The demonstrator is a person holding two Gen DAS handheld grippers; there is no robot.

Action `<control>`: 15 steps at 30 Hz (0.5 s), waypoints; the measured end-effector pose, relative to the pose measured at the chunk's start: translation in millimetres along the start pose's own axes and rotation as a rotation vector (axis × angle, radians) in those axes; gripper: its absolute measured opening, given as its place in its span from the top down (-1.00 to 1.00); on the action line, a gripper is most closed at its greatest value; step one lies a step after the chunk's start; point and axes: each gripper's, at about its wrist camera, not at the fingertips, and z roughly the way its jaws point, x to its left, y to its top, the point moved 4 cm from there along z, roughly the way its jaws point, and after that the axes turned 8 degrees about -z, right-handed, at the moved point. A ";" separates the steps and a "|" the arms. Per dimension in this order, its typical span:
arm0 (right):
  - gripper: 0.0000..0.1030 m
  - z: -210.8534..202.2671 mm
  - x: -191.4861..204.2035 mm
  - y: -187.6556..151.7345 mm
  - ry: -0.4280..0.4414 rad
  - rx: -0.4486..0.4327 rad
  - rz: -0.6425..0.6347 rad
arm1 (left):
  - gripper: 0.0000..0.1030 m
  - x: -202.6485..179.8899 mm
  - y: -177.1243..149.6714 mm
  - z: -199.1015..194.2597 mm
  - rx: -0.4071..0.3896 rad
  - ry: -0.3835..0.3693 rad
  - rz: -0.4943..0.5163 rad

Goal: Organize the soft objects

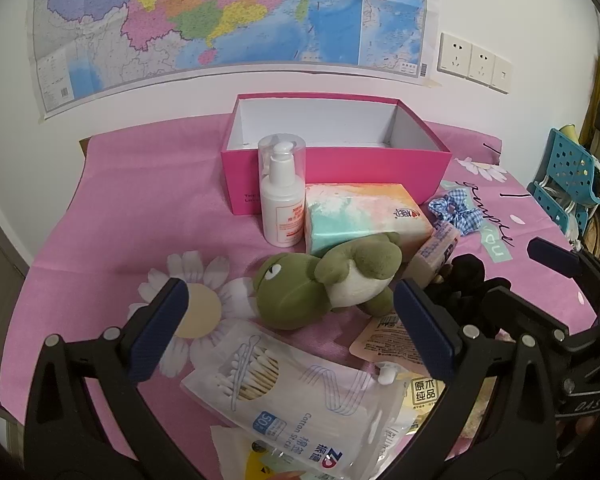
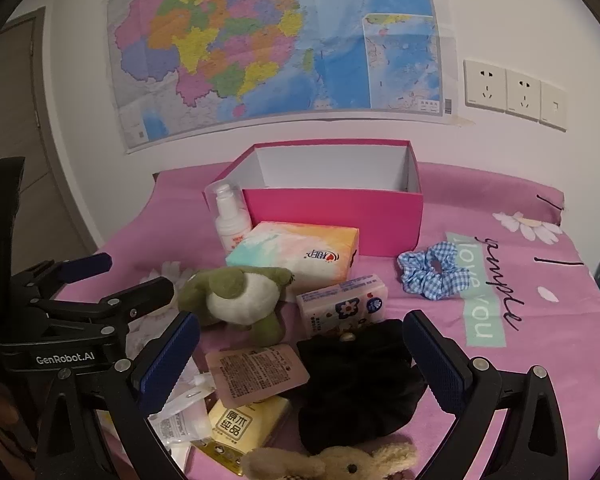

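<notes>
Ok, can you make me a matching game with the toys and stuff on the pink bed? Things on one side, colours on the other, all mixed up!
Things:
1. plush frog
2. open box
3. gingham scrunchie
4. teddy bear

Colours:
A. blue and white checks
B. tan
C. green with a white belly
D. hot pink outside, white inside

Right pairs: 1-C, 2-D, 3-A, 4-B
</notes>
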 end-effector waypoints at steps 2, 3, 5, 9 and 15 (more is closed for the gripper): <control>-1.00 0.5 -0.2 0.5 0.002 0.002 0.001 | -0.98 0.0 -0.1 -0.1 -0.002 -0.001 0.001; -1.00 0.8 -0.7 0.1 0.004 0.001 0.003 | -0.98 0.1 0.1 -0.1 -0.002 0.000 -0.001; -1.00 1.5 -0.2 0.2 0.008 0.001 0.004 | -0.98 0.0 0.3 -0.1 -0.001 -0.002 -0.001; -1.00 1.8 0.7 -0.3 0.014 -0.001 0.005 | -0.98 0.6 0.2 0.5 0.001 -0.002 0.000; -1.00 3.0 2.2 -2.1 0.021 0.000 0.005 | -0.98 0.7 -0.6 1.2 0.002 -0.005 0.000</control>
